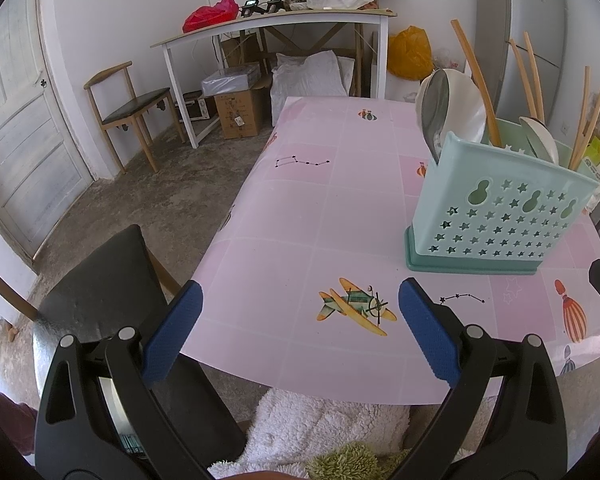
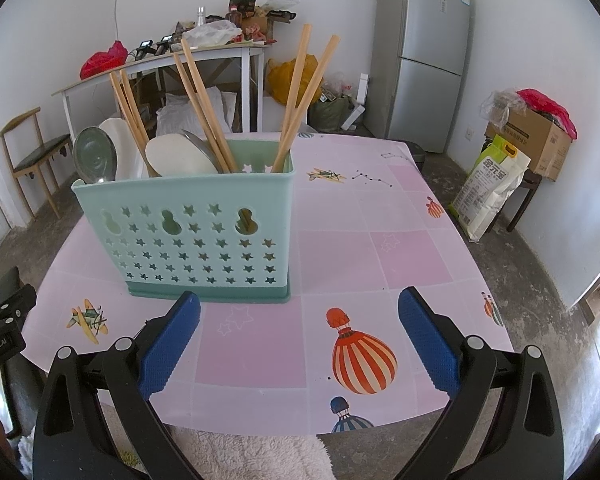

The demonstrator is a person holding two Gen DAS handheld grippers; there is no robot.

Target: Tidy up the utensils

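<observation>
I've got the surface (image 2: 400, 240) filling both views, its pink covering printed with balloons, planes and star lines. My two tools hover at its near edge with nothing on the cloth between their fingers.

Next down in size, the utensil holder (image 2: 196, 240): a pale teal plastic caddy with star cut-outs, standing upright on a darker green base. From the right wrist it sits just ahead and left of centre; from the left wrist the same utensil holder (image 1: 496, 216) stands off to the right, well apart from that tool.

Left tool (image 1: 300, 322) is wide open, blue pads spread, holding nothing, above the plane print. Right tool (image 2: 300, 328) is likewise spread wide and empty; its left finger (image 2: 172, 344) lines up just in front of the caddy's base, though I can't tell if it touches.

Now the contents. Wooden chopsticks (image 2: 204, 100) stand tilted in several pairs, fanning out of the compartments, one pair (image 2: 300, 100) leaning in the right-hand end. White ceramic spoons (image 2: 180, 156) rest bowl-up in the middle section, and a metal spoon (image 2: 94, 156) pokes up at the left end, bowl facing me. Exactly which divider separates them is hidden behind the front wall.
</observation>
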